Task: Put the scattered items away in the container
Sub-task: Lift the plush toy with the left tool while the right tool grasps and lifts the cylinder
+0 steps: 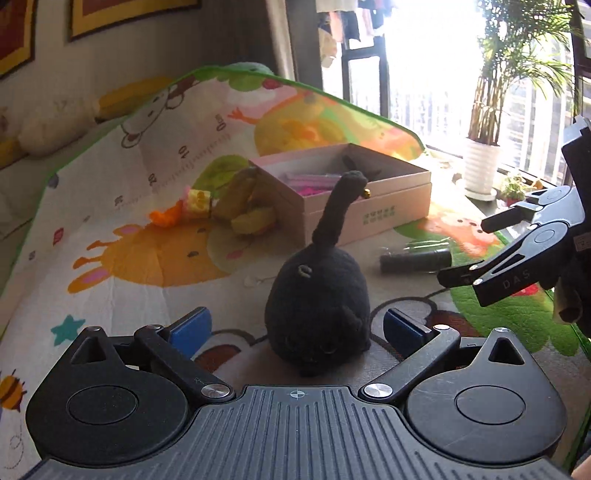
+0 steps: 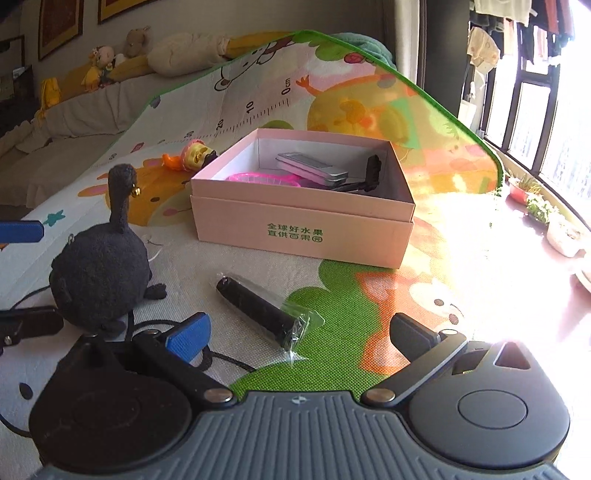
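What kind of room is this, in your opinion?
Probably a living room in a home. A children's play mat with cartoon animals covers the surface, stuffed toys lie on a sofa behind, and laundry hangs by the sunny window.

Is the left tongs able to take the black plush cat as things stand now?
Probably yes. The left tongs stand open, with the black plush cat upright between the blue pads and nothing in front of it on the play mat.

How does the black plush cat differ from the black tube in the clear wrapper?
The black plush cat is round and fuzzy with its tail standing up; the black tube is slim, smooth and lies flat. The cat is bare, the tube wrapped in clear plastic. Both are black and lie on the mat, outside the box.
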`<action>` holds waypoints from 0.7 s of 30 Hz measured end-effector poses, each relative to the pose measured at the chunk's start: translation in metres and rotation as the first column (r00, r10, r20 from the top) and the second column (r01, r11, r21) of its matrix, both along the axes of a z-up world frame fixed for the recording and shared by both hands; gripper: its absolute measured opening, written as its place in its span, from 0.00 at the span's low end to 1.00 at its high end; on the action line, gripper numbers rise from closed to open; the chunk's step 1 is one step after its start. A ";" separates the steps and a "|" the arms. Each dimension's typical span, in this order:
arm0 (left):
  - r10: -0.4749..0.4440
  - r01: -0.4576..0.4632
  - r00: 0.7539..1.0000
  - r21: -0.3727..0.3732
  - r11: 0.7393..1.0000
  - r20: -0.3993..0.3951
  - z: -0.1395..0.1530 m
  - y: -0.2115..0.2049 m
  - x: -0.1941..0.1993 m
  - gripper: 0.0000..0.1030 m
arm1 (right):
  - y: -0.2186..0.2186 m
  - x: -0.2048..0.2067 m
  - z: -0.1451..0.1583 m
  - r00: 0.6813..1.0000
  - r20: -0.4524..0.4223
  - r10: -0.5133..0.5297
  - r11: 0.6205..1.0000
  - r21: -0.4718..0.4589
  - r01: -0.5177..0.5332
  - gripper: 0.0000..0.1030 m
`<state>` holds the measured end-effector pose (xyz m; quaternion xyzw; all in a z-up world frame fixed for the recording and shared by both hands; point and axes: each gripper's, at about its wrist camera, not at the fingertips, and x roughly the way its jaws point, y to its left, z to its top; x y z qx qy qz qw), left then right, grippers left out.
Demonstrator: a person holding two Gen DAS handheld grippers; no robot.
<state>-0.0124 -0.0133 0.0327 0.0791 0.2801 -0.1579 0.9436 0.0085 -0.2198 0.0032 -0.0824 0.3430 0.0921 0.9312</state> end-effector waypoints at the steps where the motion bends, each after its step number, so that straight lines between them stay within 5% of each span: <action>1: 0.035 -0.036 0.999 -0.023 0.999 -0.020 -0.004 0.006 0.003 0.99 | 0.000 0.002 -0.004 1.000 -0.004 -0.005 0.999 -0.053 0.005 1.00; 7: 0.075 -0.096 0.987 -0.143 0.985 -0.145 -0.018 0.020 0.011 1.00 | -0.020 0.018 -0.013 0.974 0.112 -0.199 0.943 -0.249 0.221 1.00; 9: 0.067 -0.088 0.984 -0.130 0.988 -0.163 -0.022 0.017 0.010 1.00 | -0.025 0.015 -0.008 0.972 0.120 -0.201 0.957 -0.188 0.221 1.00; 12: 0.058 -0.074 0.986 -0.096 0.993 -0.155 -0.026 0.010 0.006 1.00 | -0.026 0.006 0.004 0.993 0.076 -0.095 0.996 0.013 0.094 1.00; 14: 0.058 -0.073 0.987 -0.092 0.993 -0.153 -0.027 0.008 0.005 1.00 | -0.015 0.006 0.007 0.998 0.049 -0.028 0.998 0.066 0.025 1.00; 21: 0.058 -0.072 0.987 -0.094 0.993 -0.151 -0.028 0.008 0.005 1.00 | 0.026 0.036 -0.013 1.000 -0.017 -0.011 1.000 -0.014 0.011 1.00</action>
